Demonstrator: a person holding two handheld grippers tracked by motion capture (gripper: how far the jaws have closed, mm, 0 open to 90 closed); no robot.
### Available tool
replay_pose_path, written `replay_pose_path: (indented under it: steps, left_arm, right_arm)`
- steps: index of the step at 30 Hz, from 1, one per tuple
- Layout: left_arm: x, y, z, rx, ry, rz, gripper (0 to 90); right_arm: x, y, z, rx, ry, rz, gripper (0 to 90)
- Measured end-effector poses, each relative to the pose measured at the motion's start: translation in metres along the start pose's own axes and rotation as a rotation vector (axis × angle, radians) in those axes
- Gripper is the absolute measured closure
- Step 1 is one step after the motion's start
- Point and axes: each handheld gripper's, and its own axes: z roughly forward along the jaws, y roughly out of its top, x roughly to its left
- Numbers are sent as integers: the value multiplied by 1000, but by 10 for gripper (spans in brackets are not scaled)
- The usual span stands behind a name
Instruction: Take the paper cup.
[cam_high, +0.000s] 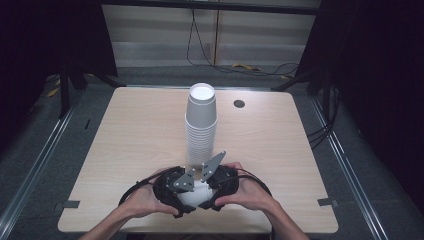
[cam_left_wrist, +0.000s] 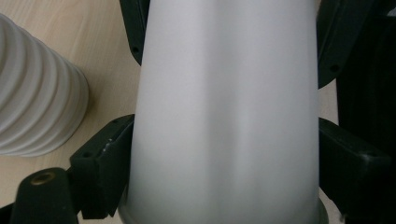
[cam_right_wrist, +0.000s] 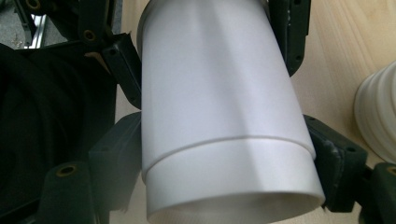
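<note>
At the lower centre of the high view, the left gripper (cam_high: 181, 196) and right gripper (cam_high: 209, 194) clasp nested cups (cam_high: 192, 194) from opposite ends above the tabletop (cam_high: 135, 130). Light, thin, crushable: grip the walls gently.

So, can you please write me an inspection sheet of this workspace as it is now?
Surface: light wooden table, with a dark round hole at the far side.
Job's things: two nested white cups lying between the grippers; tall cup stack upright behind.
Clutter: nothing seen.
Grippers: left gripper and right gripper both have jaws on the nested cups.
Cables: black cable on the back wall; black leads at the table's right.
Surroundings: dark curtains, grey floor.
</note>
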Motion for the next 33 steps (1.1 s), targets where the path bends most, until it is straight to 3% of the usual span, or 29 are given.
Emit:
replay_pose_path:
  steps: [6, 14, 18, 23, 28, 33]
  left_arm:
    - [2, -3, -2, -44, -8, -24, 143]
    - [2, -5, -4, -74, -7, -6, 144]
    - [5, -6, -12, -123, -22, -21, 152]
    - [5, -8, -16, -150, -22, -11, 156]
    - [8, -9, -20, -202, -26, -49, 158]
    - [13, -13, -28, -260, 14, -82, 158]
  right_arm:
    - [1, 0, -1, 0, -4, 1, 222]
    - [0, -1, -1, -5, -6, 5, 223]
    - [0, 0, -1, -6, -9, -4, 222]
    - [-1, -2, -1, -2, -13, 5, 221]
    - [-1, -4, -3, -6, -25, 13, 219]
    - [-4, -6, -6, -15, -38, 24, 218]
